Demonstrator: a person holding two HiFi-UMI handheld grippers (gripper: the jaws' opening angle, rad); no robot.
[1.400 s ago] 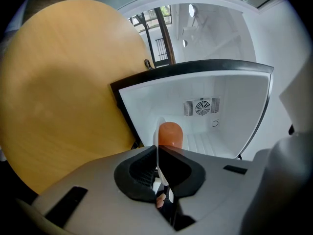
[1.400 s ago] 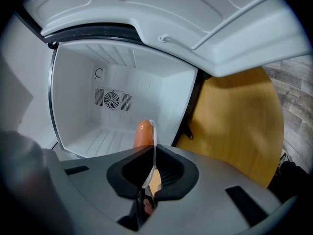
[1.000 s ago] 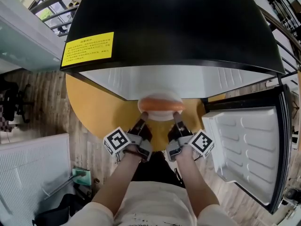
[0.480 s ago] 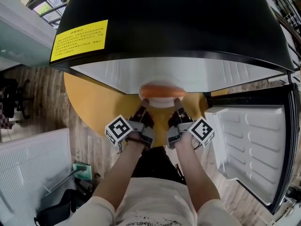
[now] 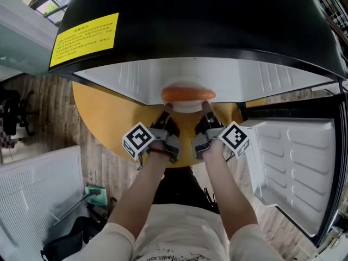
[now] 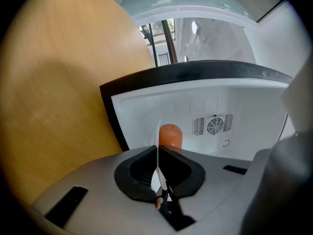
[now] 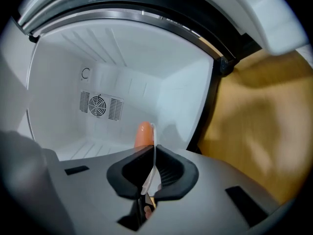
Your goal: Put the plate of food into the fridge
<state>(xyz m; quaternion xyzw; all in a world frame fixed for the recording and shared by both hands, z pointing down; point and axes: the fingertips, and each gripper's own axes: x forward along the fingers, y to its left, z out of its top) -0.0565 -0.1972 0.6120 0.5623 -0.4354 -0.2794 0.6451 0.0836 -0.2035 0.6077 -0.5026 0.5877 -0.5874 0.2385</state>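
Note:
A white plate with an orange sausage on it is held level at the mouth of the small black fridge. My left gripper is shut on the plate's left rim, and my right gripper is shut on its right rim. The sausage shows past the jaws in the left gripper view and again as the sausage in the right gripper view. Beyond it lies the white fridge interior with a fan grille on the back wall.
The fridge stands on a round wooden table. Its door hangs open at the right, white shelves facing me. A white panel lies on the wooden floor at the lower left. A yellow label sits on the fridge top.
Both grippers have carried the plate forward, so it now sits further under the fridge's top edge. The jaws stay shut on the rim.

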